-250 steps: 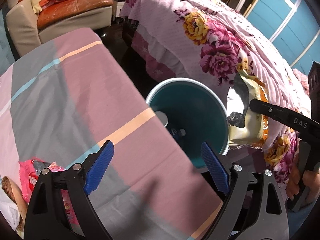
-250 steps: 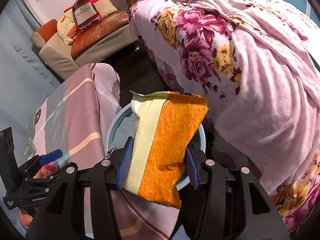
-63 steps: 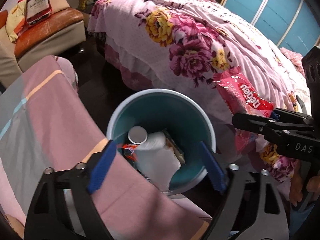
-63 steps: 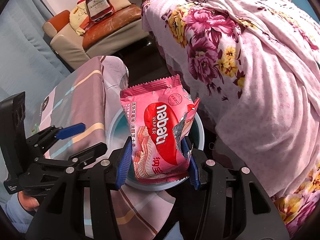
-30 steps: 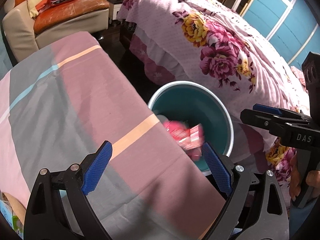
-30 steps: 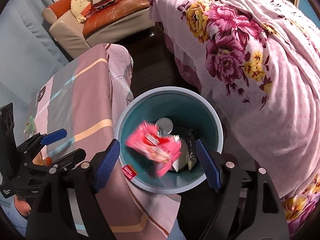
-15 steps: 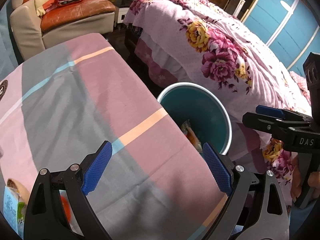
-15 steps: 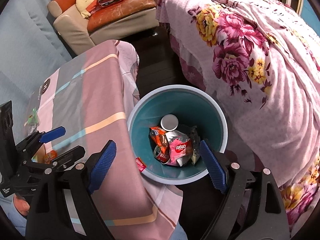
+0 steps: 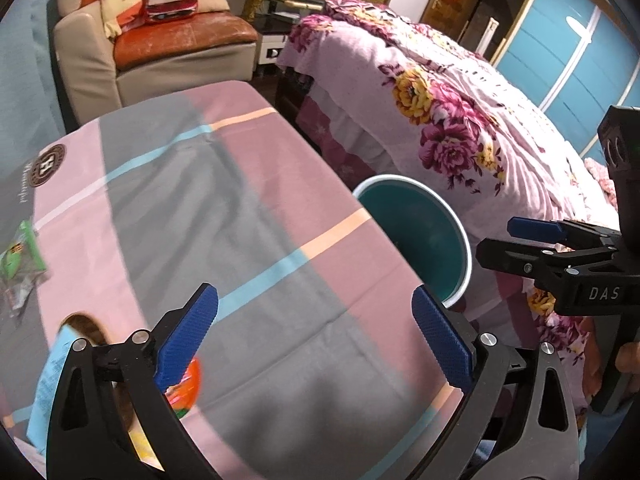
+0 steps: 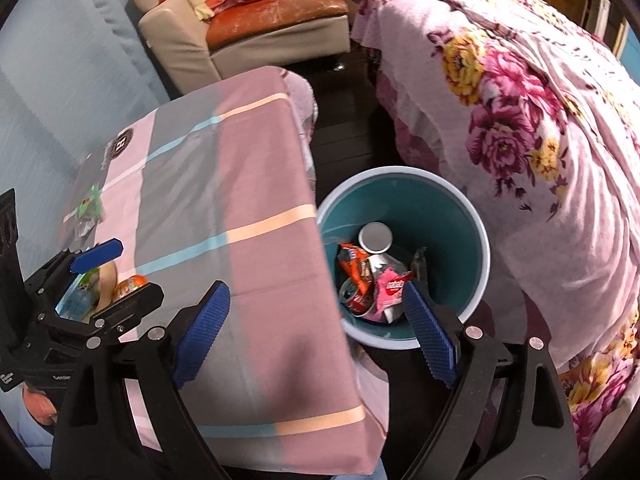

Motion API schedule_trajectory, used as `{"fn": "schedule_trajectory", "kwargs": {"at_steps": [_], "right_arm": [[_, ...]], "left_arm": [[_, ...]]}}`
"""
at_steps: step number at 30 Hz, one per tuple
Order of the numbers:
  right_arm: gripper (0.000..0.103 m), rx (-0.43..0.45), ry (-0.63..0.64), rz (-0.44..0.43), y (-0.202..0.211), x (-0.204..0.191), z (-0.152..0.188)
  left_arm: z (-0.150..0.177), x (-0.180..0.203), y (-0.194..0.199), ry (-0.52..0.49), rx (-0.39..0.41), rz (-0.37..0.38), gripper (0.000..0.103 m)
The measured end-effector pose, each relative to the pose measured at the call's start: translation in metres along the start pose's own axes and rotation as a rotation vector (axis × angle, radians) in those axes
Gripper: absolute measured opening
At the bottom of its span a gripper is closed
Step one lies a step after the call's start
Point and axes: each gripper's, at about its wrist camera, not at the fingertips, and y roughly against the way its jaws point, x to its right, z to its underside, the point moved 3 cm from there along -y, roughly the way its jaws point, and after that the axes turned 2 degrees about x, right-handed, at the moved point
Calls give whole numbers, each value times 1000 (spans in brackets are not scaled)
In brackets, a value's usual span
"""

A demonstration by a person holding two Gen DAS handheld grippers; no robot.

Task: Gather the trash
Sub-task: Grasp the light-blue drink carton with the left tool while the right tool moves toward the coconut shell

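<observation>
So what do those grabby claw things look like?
Both are black plastic claws with two fingers that end in ridged blue pads and have silver screws. The left gripper and the right gripper look alike. The right one has white letters "DAS" on its side. A bare hand grips its handle.

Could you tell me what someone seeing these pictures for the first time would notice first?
Probably the teal trash bin on the dark floor between the table and the bed, with a pink wafer wrapper lying on the other trash inside. Next, the bright floral bedspread to its right, and both open, empty grippers, left and right, over the striped tablecloth.
</observation>
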Motion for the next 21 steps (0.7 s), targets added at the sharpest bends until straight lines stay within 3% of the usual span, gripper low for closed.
{"fn": "schedule_trajectory", "kwargs": {"at_steps": [9,21], "right_arm": [[84,-28,72,-36,-4,-54,6],[84,-93,171,-89,-26,-125,12]], "left_arm": [[25,-59,43,15,24,-89,98],[71,-145,72,34,-39,-215,98]]}}
